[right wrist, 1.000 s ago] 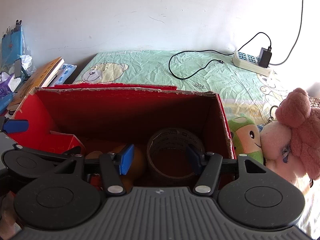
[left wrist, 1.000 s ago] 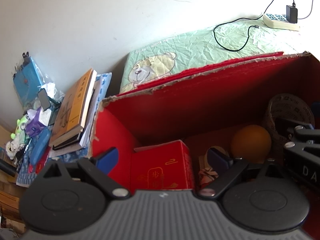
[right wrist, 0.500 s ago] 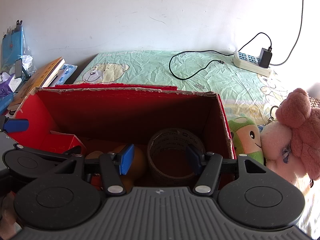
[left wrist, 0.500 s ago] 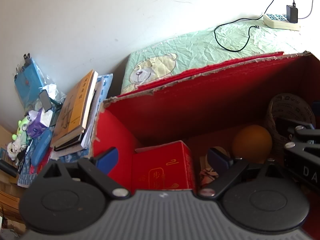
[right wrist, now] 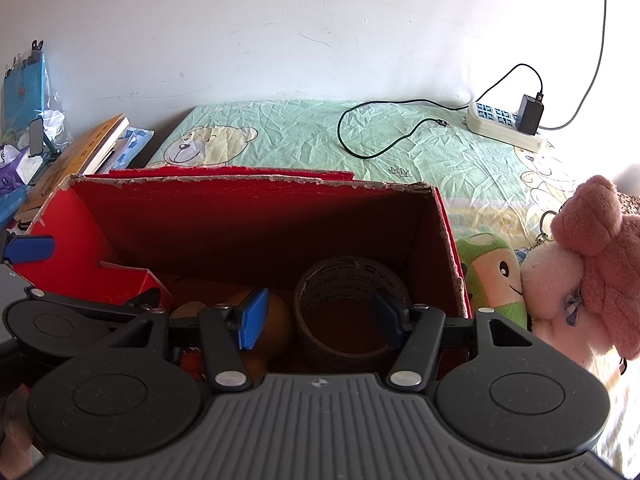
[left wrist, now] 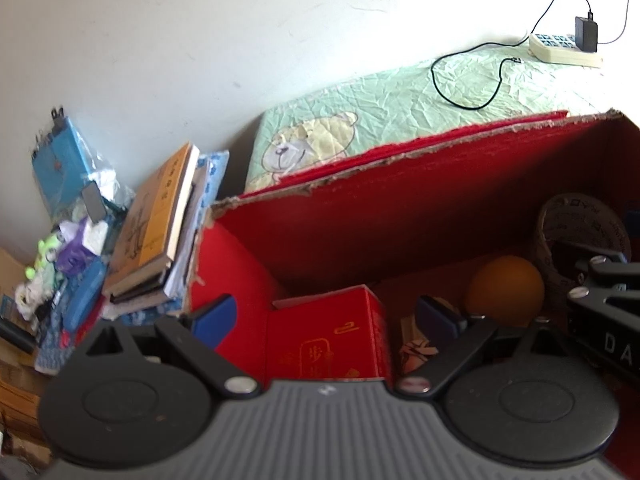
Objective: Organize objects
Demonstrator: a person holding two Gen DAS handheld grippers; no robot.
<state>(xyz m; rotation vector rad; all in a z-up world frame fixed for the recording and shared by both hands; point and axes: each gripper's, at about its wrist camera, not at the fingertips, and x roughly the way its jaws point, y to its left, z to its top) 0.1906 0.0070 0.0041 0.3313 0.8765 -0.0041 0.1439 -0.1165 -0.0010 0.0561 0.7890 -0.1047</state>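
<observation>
Tape roll [right wrist: 352, 312] between right gripper [right wrist: 320, 316] fingers [right wrist: 252, 318].

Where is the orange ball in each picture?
Left wrist view: the orange ball sits low on the right, inside the red box, just left of the tape roll.
Right wrist view: the ball is low, left of centre, partly hidden behind the right gripper's blue finger pad.
Shared landmark: the tape roll right beside the ball.

Right gripper [left wrist: 612, 344] reads "DA", perhaps cut off.
</observation>
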